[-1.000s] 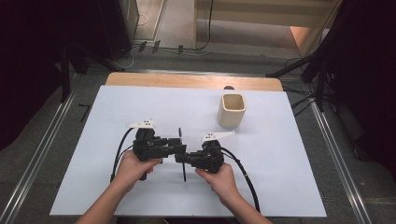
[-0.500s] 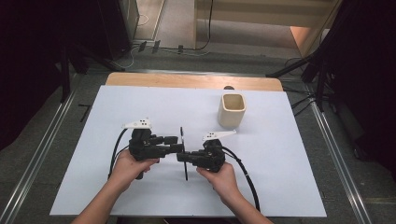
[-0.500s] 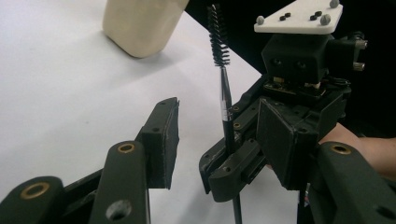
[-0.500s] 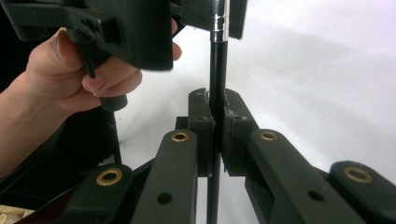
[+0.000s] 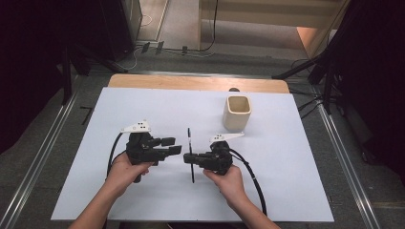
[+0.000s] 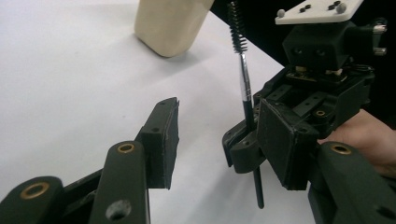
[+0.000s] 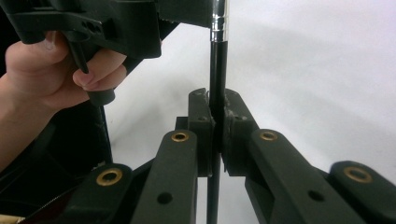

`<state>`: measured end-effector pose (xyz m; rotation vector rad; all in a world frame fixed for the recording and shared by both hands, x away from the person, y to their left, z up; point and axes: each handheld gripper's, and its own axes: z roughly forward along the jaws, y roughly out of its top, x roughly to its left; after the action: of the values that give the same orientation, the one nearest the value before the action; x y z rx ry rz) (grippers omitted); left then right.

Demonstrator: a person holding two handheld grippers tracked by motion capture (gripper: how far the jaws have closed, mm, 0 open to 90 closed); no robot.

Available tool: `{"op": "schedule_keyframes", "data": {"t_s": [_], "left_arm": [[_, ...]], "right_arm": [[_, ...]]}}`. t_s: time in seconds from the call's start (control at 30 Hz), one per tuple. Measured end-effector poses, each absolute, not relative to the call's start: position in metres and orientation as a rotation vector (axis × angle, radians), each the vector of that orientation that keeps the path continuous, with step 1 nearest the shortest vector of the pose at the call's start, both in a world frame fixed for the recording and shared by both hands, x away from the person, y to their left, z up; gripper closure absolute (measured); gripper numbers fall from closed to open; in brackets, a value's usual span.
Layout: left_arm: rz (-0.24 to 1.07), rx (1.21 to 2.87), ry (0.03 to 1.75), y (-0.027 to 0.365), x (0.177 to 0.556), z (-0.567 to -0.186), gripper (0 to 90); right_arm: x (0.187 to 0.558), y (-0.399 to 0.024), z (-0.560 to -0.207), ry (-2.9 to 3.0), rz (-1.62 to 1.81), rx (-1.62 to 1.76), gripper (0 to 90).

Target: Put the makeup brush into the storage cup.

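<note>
The right gripper (image 5: 191, 158), just right of centre in the high view, is clamped tight on a thin brush (image 5: 190, 153), which lies in line with the frame's vertical, its ends sticking out above and below the jaws. In the left gripper view the brush (image 6: 243, 70) rises toward the top centre, bristles uppermost, then a shiny metal neck, with the black handle running down through the jaws and out below. The left gripper (image 5: 175, 146) stands about half open with nothing between its jaws, just left of the brush and not touching it.

The brush looks light and stiff along its handle, though thin enough to swivel in a grip. The metal neck is probably slippery and the bristles soft and easily crushed, so the black handle seems the place to take hold, above or below the present grip.

A cream cup (image 5: 237, 112) stands upright toward the upper right of the high view, well apart from both grippers. The white surface (image 5: 296, 181) is bare all round them, its edges far off, so there is room to move in any direction.
</note>
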<state>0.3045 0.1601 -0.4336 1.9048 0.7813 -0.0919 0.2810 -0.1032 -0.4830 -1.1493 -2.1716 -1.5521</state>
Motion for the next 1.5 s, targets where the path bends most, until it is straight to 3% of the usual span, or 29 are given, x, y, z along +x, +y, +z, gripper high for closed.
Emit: {"op": "schedule_keyframes", "data": {"t_s": [0.27,0.3,0.33,0.37,0.53,1.2,1.5], "left_arm": [[-0.074,1.935,0.755,0.169,0.303,-0.435,48.9],[-0.072,1.933,0.737,0.169,0.303,-0.436,43.7],[-0.085,1.93,0.704,0.171,0.304,-0.437,23.9],[-0.083,1.923,0.71,0.172,0.304,-0.437,16.5],[-0.091,1.946,0.745,0.176,0.305,-0.438,16.4],[0.11,2.082,0.614,0.197,0.286,-0.448,16.7],[0.116,2.087,0.634,0.207,0.28,-0.451,16.7]], "right_arm": [[0.282,-0.105,-0.483,-2.196,-1.561,-1.162,85.6],[0.282,-0.105,-0.483,-2.2,-1.556,-1.162,85.6],[0.282,-0.105,-0.483,-2.203,-1.554,-1.165,85.6],[0.282,-0.105,-0.483,-2.205,-1.55,-1.166,85.6],[0.282,-0.107,-0.483,-2.206,-1.551,-1.179,85.6],[0.284,-0.116,-0.479,-2.193,-1.577,-1.21,85.6],[0.285,-0.119,-0.476,-2.203,-1.579,-1.219,85.6]]}}
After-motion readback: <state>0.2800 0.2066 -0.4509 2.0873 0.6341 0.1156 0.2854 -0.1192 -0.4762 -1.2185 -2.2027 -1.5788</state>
